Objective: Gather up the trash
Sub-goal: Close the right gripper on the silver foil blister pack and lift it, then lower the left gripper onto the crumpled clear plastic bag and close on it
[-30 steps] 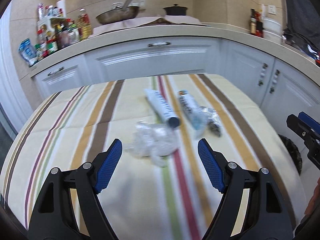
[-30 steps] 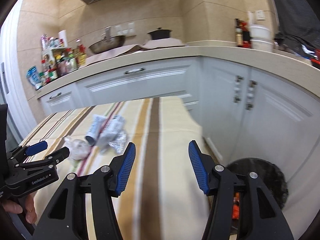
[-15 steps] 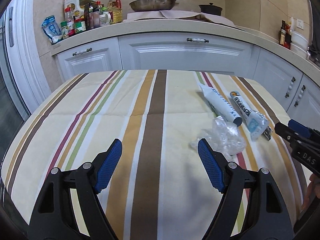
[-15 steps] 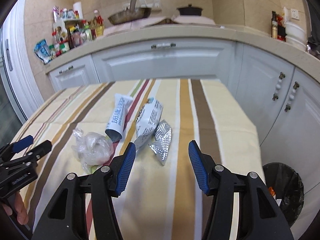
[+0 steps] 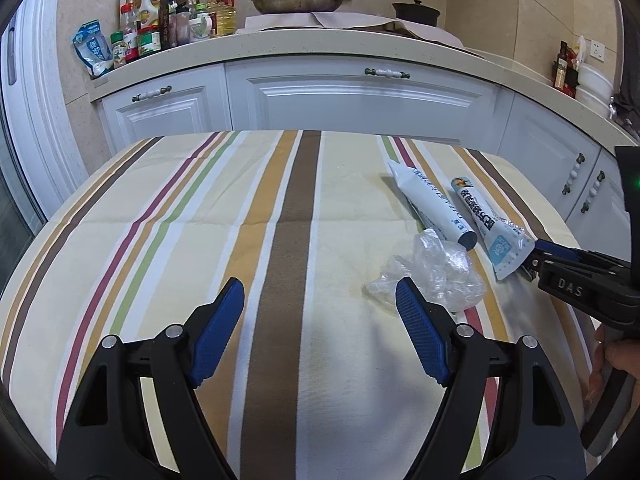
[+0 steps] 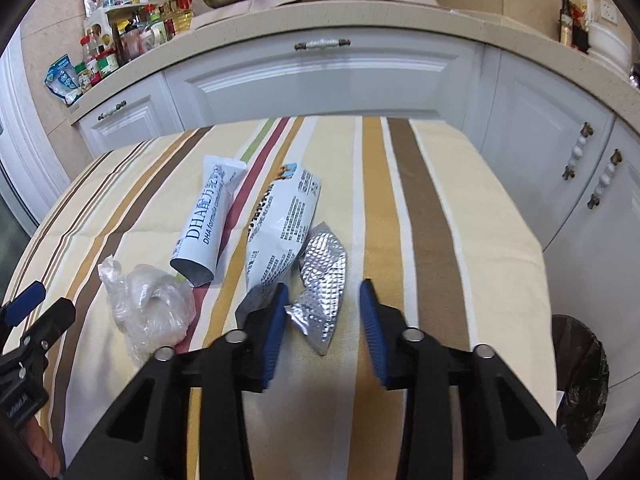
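Note:
On the striped tablecloth (image 5: 200, 220) lie a white tube (image 6: 206, 216), a white and blue pouch (image 6: 284, 216), a crumpled silver foil wrapper (image 6: 322, 276) and a wad of clear plastic (image 6: 152, 304). My right gripper (image 6: 324, 286) points down at the foil wrapper, its jaws closing. The wrapper's near end lies between the pads, and the right pad is still clear of it. My left gripper (image 5: 318, 286) is open over bare cloth, with the plastic wad (image 5: 436, 270) just beyond its right finger. In the left wrist view the right gripper (image 5: 538, 254) sits at the pouch's (image 5: 486, 228) near end.
A bin lined with a black bag (image 6: 580, 372) stands on the floor off the table's right edge. White cabinets and a counter (image 5: 360, 44) with bottles, a pan and a pot run behind the table. A person's hand (image 5: 616, 356) holds the right gripper.
My right gripper has swung left and down onto the foil wrapper and its jaws have narrowed. My left gripper shifted left off the plastic wad, then stayed still and open.

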Motion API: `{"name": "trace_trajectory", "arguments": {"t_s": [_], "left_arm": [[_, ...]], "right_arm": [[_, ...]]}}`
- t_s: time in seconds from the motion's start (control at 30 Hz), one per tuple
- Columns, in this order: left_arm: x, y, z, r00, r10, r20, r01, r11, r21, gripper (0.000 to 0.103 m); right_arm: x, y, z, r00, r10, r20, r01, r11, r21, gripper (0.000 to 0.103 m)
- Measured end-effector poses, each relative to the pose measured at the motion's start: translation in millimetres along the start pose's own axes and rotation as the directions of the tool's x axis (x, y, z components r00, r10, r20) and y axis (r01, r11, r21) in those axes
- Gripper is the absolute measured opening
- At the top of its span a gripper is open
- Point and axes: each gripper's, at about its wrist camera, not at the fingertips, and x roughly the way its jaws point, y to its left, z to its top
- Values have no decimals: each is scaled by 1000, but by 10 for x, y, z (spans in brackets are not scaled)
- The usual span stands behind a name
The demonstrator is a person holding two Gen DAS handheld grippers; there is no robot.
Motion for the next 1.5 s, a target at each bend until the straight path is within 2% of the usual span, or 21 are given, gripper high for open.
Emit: {"name": "trace_trajectory", "arguments": {"t_s": [0.1,0.3,0.47,0.57,0.7,0.8,0.93,0.97,1.0,1.03,1.1,1.2,1.5], "left_arm": [[3,-37,-2,1000,-9,-2,9,1000,2,76],[-28,-120,-2,999,-33,-2,33,999,4,80],[-53,-284,14,998,-61,3,61,998,28,81],[-20,-409,29,997,-76,4,75,996,41,86],[108,-594,53,997,-72,-12,72,994,78,88],[230,-722,61,999,-39,-34,43,992,116,89],[328,-755,81,996,-50,-69,58,992,114,88],[334,-752,82,996,-48,-71,55,992,111,82],[341,-747,80,996,-46,-75,54,993,109,67],[354,-746,76,995,-51,-84,60,992,108,58],[345,-754,68,995,-60,-84,70,991,111,51],[310,-775,60,995,-69,-74,78,989,125,44],[174,-721,17,997,-72,-43,76,990,120,40]], "right_arm": [[38,-1,0,999,25,-22,-25,1000,0,23],[-97,-22,-54,1000,15,19,-15,1000,-7,23],[-275,-165,-149,999,-4,54,3,1000,17,22],[-401,-281,-227,997,-11,75,8,999,40,22],[-547,-414,-327,995,-28,97,22,998,65,22],[-620,-491,-381,993,-47,106,39,996,77,23],[-680,-606,-434,992,-56,113,45,994,100,23],[-690,-631,-444,992,-58,115,45,993,106,23],[-698,-648,-455,992,-58,116,45,993,110,23],[-702,-670,-469,991,-58,118,45,992,115,23],[-698,-693,-485,991,-57,120,43,992,123,23],[-718,-716,-519,991,-55,123,38,991,130,22],[-827,-709,-594,987,-60,152,40,990,132,23]]}}
